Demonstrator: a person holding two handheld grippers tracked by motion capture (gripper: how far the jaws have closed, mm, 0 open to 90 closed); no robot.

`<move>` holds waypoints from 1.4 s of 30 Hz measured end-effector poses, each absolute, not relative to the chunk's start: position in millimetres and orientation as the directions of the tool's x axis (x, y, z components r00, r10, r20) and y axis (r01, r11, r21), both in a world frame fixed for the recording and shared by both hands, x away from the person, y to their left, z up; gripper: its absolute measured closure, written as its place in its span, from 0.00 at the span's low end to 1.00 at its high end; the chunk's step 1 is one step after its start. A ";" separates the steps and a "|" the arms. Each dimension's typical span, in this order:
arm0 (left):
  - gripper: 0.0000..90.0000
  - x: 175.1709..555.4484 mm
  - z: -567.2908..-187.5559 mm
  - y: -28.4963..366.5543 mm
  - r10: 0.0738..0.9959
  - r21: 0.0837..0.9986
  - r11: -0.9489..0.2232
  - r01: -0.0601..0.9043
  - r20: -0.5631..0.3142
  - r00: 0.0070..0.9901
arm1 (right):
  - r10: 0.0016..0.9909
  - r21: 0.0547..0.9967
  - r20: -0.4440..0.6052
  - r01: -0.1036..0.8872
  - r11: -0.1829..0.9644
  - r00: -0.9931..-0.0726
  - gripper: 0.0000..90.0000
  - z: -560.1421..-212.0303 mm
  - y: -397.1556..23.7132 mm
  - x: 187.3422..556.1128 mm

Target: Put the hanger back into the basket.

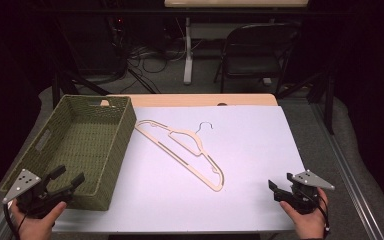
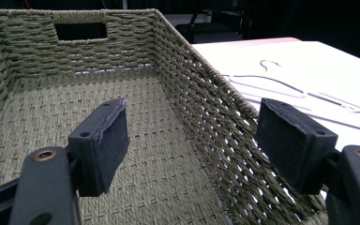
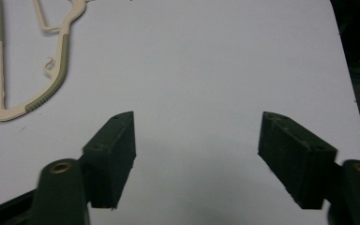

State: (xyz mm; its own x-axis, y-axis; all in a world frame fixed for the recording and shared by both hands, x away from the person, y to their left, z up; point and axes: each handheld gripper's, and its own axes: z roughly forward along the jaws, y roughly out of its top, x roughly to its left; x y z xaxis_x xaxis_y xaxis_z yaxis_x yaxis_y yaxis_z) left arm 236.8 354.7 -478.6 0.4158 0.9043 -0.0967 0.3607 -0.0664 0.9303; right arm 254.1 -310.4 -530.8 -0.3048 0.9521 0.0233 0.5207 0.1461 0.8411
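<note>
Hangers [image 1: 190,150] are lying flat in the middle of the white surface [image 1: 260,150], well apart from both claws. They look like two cream hangers overlapping, a thin metal hook [image 1: 206,124] pointing toward the far edge; we cannot tell the count for certain. In the right gripper view, one rounded shoulder end [image 3: 28,101] is showing up and left of the jaws, so a reach there would meet that end first.

We are holding the left claw [image 1: 65,180] over the near corner of the green woven basket [image 1: 30,150], jaws spread and gripping nothing. In the left gripper view, the basket's right wall [image 2: 201,108] is running up between the two pads [image 2: 110,140], one inside the basket and one outside. The basket is sitting just left of the hangers, likely as their destination.

We are resting the right claw [image 1: 279,191] near the near right corner of the surface, jaws spread wide and empty over bare white. We judge that nothing is picked up yet.
</note>
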 end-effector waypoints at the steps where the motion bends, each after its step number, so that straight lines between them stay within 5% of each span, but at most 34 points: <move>1: 0.28 236.9 -478.0 354.2 0.904 0.930 -0.068 0.361 -0.096 0.416 | 0.952 0.835 0.027 0.531 0.147 -0.306 0.22 -531.5 -310.6 255.3; 8: 0.28 236.0 -476.9 353.0 0.902 0.929 -0.084 0.361 -0.083 0.423 | 0.935 0.810 0.044 0.560 0.172 -0.351 0.14 -531.9 -304.1 261.3; 18: 0.32 241.7 -459.6 348.0 0.892 0.927 -0.105 0.361 -0.073 0.446 | 0.924 0.806 -0.057 0.528 0.266 -0.378 0.35 -497.5 -296.8 271.3; 27: 0.33 271.9 -445.5 332.8 0.867 0.926 -0.108 0.361 -0.090 0.490 | 0.885 0.787 -0.029 0.535 0.307 -0.465 0.48 -447.3 -281.4 301.6; 42: 0.34 275.6 -444.6 332.9 0.861 0.925 -0.099 0.366 -0.105 0.498 | 0.820 0.678 -0.089 0.569 0.465 -0.565 0.56 -432.5 -220.2 358.2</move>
State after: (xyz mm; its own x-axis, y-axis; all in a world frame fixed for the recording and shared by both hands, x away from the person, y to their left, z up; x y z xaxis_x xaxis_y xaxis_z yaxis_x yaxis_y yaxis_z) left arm 275.6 332.9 -444.6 0.4981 0.8608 -0.1048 0.3660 -0.0991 0.9253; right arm 358.2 -220.2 -432.5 -0.5651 0.8203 -0.0885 0.5688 0.4650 0.6784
